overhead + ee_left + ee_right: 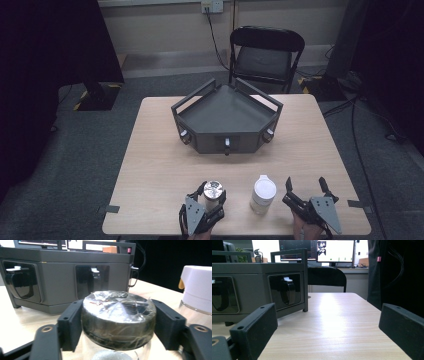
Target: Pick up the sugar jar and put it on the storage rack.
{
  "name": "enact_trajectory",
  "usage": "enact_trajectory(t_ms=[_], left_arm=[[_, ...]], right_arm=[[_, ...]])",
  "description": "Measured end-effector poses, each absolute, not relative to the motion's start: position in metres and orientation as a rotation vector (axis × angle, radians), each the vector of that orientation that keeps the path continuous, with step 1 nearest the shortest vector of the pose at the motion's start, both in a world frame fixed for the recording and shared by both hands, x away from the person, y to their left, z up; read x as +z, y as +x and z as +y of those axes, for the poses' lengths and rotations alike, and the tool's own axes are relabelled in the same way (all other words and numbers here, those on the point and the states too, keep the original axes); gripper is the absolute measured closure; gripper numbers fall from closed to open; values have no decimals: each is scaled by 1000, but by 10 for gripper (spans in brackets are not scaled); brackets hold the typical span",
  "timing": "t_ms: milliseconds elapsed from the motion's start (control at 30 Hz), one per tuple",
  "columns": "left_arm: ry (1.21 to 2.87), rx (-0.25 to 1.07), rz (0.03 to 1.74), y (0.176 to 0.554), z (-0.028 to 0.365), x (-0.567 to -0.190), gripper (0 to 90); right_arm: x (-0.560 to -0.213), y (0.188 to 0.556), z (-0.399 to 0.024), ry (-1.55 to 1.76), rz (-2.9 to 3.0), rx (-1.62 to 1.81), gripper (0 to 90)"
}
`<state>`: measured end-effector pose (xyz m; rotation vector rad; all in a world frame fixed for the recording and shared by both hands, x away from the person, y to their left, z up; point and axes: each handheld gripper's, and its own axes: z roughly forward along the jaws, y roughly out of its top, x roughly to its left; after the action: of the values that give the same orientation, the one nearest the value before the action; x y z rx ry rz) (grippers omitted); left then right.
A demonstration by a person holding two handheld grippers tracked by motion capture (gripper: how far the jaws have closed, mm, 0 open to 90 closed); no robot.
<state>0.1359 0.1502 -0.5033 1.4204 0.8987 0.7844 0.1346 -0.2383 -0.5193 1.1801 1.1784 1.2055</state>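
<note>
Two hand-held grippers at the near edge, one clamped, one spread.

The left black two-jaw hand-held gripper points forward, its jaws pressed against both sides of a foil-capped glass jar. The right black two-jaw hand-held gripper sits well apart from it, jaws spread wide with nothing between them.

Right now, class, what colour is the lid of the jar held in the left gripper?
Shiny silver lid; the left gripper view shows it best.

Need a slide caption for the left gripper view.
Left gripper clamps a glass jar's foil-wrapped lid, facing the grey tray.
</note>
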Motion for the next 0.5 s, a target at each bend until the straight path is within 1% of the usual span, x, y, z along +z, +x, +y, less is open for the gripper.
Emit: enact_trajectory(t_ms=[500], left_arm=[[1407, 793, 906, 133, 149, -503, 349]], right_arm=[[-519, 135, -238, 1180, 1179, 1206, 7]])
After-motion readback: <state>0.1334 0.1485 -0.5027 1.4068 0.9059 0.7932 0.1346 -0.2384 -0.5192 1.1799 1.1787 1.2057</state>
